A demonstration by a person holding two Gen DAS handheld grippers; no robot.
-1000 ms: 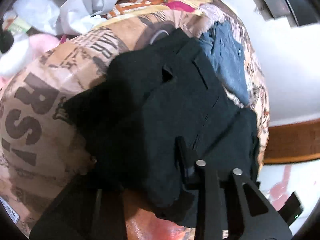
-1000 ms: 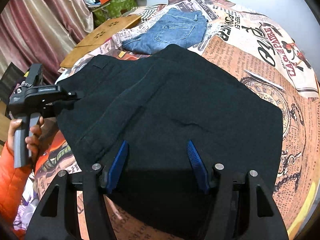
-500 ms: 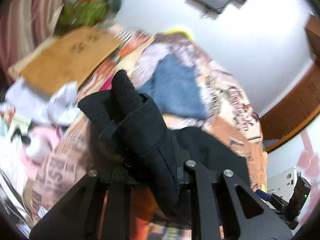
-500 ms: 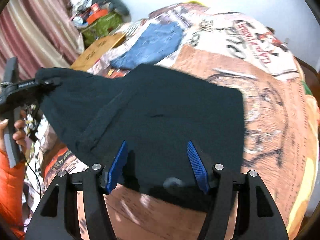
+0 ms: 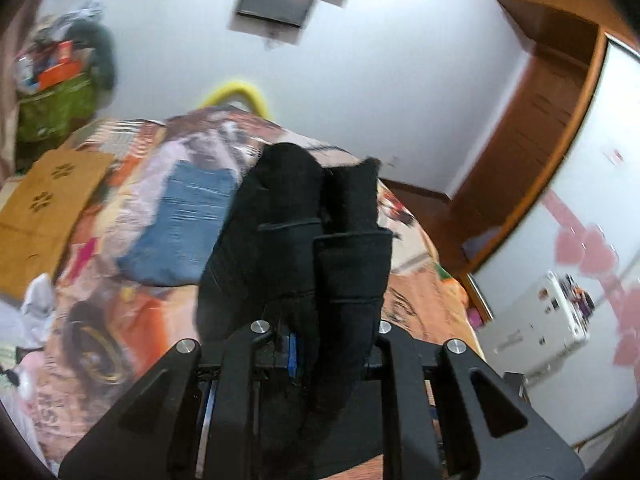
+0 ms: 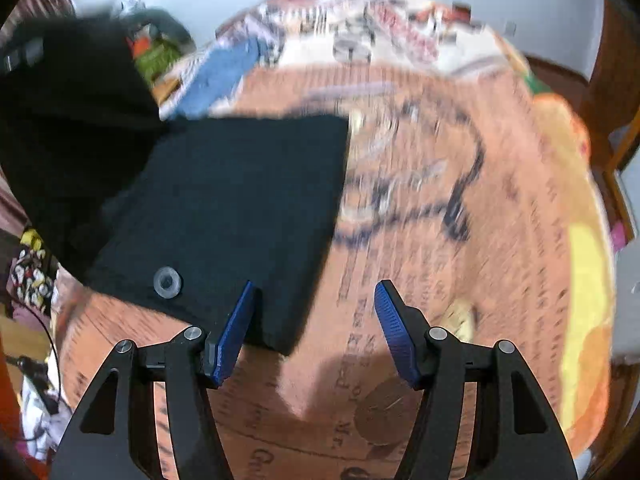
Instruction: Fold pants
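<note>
My left tongs [image 5: 320,344] are clamped on a bunched fold of the black fabric pants [image 5: 304,240], which rise in 2 thick rolls straight up from between the arms and fill the middle of the left wrist view. The jaws were closing within the last second, and the cloth sits pinched between them. Behind the lifted cloth lies the bed with its orange and cream newspaper-print cover [image 5: 120,312], and on it a folded pair of blue denim jeans [image 5: 184,224], well apart from my tongs. A flat brown cardboard sheet [image 5: 44,208] lies at the bed's left edge.

My right tongs [image 6: 316,320] stand apart, their blue ribbed pads [image 6: 236,328] holding nothing. The rest of the black pants [image 6: 224,208] lies flat on the bed cover [image 6: 440,240] as a dark rectangle, up and to the left of these tongs. Its near corner reaches just in front of the left pad; whether the pad touches it I cannot tell. A clear round button [image 6: 167,282] shows near the cloth's near edge. At the far left, the cloth climbs off the bed in a dark, blurred mass.
</note>
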